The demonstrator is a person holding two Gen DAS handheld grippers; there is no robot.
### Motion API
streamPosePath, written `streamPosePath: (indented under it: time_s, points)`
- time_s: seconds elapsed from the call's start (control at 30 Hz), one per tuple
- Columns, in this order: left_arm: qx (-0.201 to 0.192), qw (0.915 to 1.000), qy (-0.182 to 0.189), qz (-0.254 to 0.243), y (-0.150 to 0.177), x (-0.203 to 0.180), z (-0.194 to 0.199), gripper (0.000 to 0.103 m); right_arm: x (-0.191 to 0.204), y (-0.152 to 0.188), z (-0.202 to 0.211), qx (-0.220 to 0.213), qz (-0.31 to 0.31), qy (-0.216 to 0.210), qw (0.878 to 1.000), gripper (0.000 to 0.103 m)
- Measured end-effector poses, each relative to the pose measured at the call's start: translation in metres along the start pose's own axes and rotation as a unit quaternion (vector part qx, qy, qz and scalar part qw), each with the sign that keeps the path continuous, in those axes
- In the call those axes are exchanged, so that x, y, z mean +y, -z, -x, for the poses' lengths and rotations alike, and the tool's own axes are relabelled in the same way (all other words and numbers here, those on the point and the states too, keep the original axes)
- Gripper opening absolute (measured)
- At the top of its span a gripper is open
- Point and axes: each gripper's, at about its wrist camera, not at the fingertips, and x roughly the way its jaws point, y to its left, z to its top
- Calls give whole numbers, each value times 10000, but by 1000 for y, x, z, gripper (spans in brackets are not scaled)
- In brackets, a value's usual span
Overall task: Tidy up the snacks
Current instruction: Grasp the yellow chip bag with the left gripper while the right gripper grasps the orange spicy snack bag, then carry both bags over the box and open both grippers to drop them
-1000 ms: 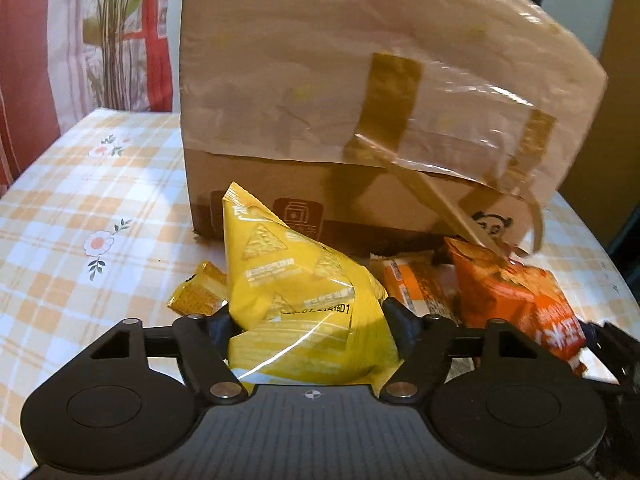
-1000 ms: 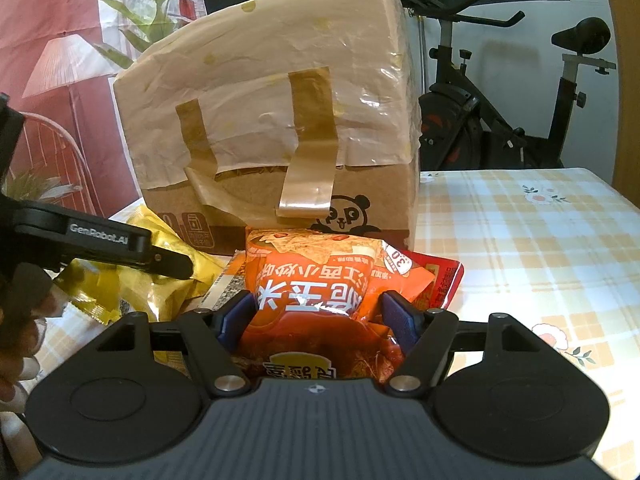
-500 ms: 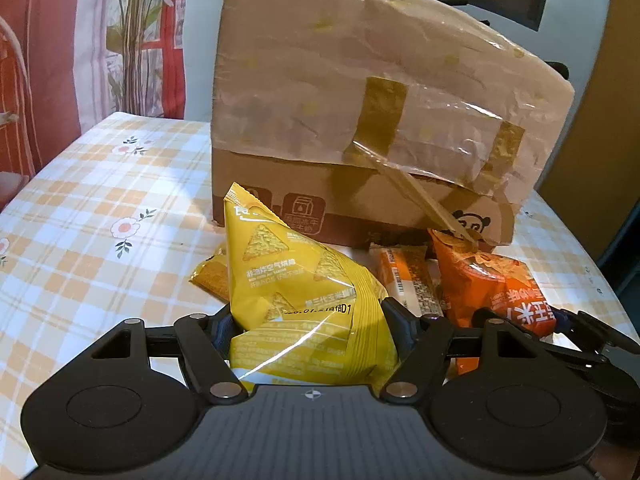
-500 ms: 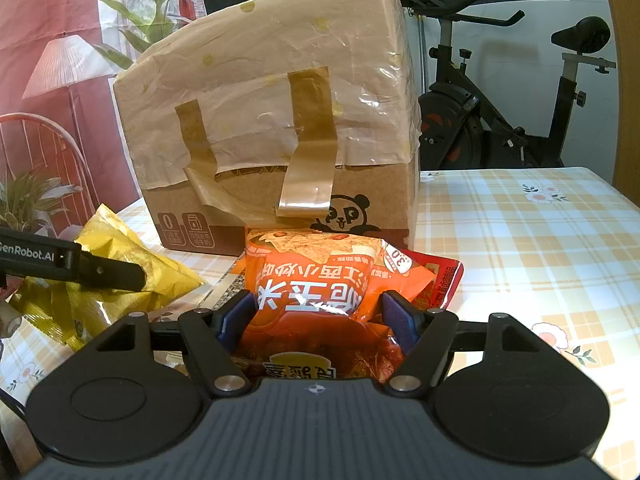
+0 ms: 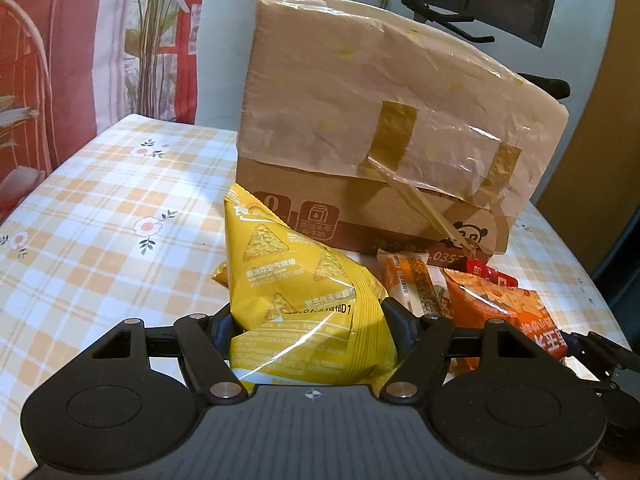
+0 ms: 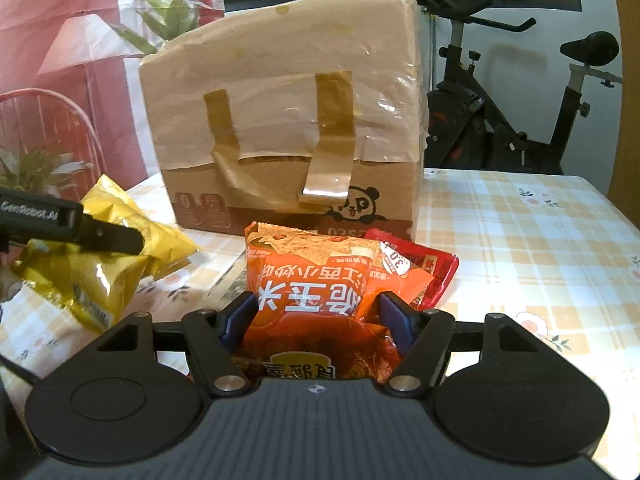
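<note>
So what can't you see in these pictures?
- Inside the box: both views, taped paper covers the front.
- Bottom of the yellow bag: left view, behind the left tool.
- Bottom of the orange bag: right view, behind the right tool, whose jaws are closing on it.
- Red packet: right view, mostly behind the orange bag.
- Small print on the bags: too small.

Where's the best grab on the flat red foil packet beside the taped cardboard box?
Take the flat red foil packet by its free right-hand edge, coming from the open tablecloth side. Its left part lies under the orange snack bag in the right claw, and the taped cardboard box stands close behind. It lies flat, so lift that edge first.
</note>
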Motion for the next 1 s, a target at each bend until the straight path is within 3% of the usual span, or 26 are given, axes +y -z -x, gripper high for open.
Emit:
streamPosePath:
  time_s: [0.37,0.77,1.0]
  points:
    - [-340,9993,149,-50,0,-1,15,74,0,2,22,-9,-58,21,10000,69]
    - [-1281,9910,72,-386,-24,-8,52,74,0,-35,71,-1114,-33,29,9938,69]
    - [-1779,9822,185,-578,-58,-14,67,74,-3,-78,80,-1613,59,-131,9868,69]
